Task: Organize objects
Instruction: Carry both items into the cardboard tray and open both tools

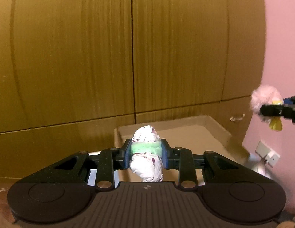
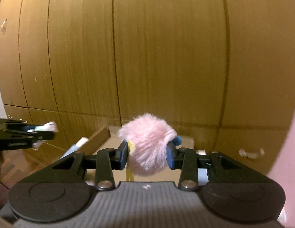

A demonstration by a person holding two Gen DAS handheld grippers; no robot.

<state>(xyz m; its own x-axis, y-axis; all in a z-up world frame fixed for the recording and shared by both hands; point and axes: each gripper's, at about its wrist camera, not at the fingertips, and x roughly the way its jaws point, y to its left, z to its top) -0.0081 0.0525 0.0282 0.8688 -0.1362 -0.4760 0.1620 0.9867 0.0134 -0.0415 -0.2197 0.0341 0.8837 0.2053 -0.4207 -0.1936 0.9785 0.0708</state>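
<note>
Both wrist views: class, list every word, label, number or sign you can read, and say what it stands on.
No readable text in either view.
Left gripper body: a small pale emblem, no letters.
Right gripper body: the same emblem, no letters.
White roll: dark specks, a print, not writing.
Pink toy, box, cabinet: no text.

Below me I see an open cardboard box (image 1: 214, 133) standing against tall wooden cabinet doors (image 1: 90, 57), its inside bare where it shows. In the right wrist view, a strip of wood-patterned floor (image 2: 16, 167) shows at lower left, beside the box (image 2: 185, 139).
</note>
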